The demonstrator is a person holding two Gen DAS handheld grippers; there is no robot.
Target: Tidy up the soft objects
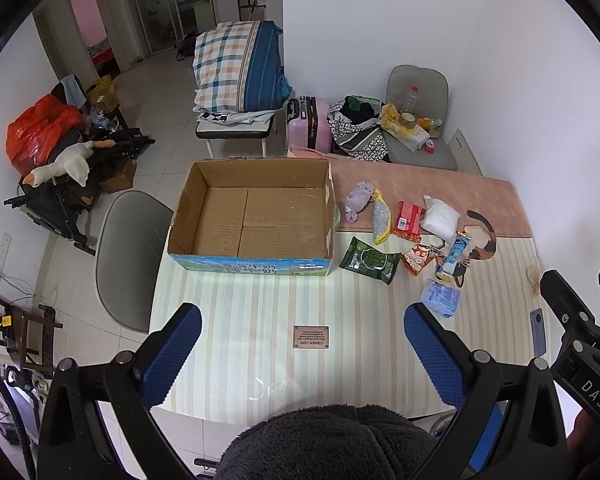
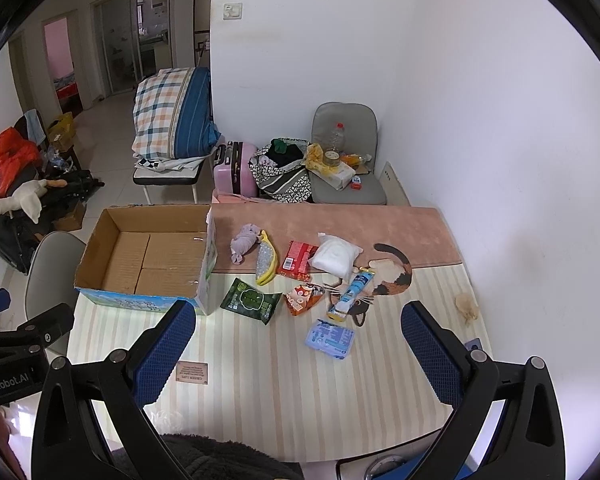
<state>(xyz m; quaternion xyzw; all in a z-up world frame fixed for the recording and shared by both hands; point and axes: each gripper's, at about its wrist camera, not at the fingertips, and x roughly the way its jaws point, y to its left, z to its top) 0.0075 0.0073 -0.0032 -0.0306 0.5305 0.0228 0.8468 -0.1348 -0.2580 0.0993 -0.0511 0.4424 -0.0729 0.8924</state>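
An open cardboard box (image 1: pixel 256 216) (image 2: pixel 148 260) stands empty on the striped table. To its right lie soft items: a lilac cloth bundle (image 1: pixel 358 200) (image 2: pixel 244 246), a yellow-edged pouch (image 1: pixel 381 218) (image 2: pixel 267 264), a red packet (image 1: pixel 407 220) (image 2: pixel 298 260), a white pack (image 1: pixel 440 218) (image 2: pixel 336 258), a green packet (image 1: pixel 370 260) (image 2: pixel 250 300), an orange snack bag (image 1: pixel 418 258) (image 2: pixel 302 298), a blue-white tube (image 1: pixel 454 256) (image 2: pixel 352 290) and a light-blue tissue pack (image 1: pixel 440 298) (image 2: pixel 330 338). My left gripper (image 1: pixel 302 354) is open and empty above the near table. My right gripper (image 2: pixel 298 352) is open and empty, near the tissue pack.
A grey chair (image 1: pixel 128 256) stands left of the table. Beyond the far edge are a pink suitcase (image 1: pixel 310 122), a bag of clothes (image 1: pixel 360 128) and a cluttered chair (image 1: pixel 418 120). A white wall (image 2: pixel 500 120) runs along the right. A small label (image 1: pixel 311 337) lies on the table.
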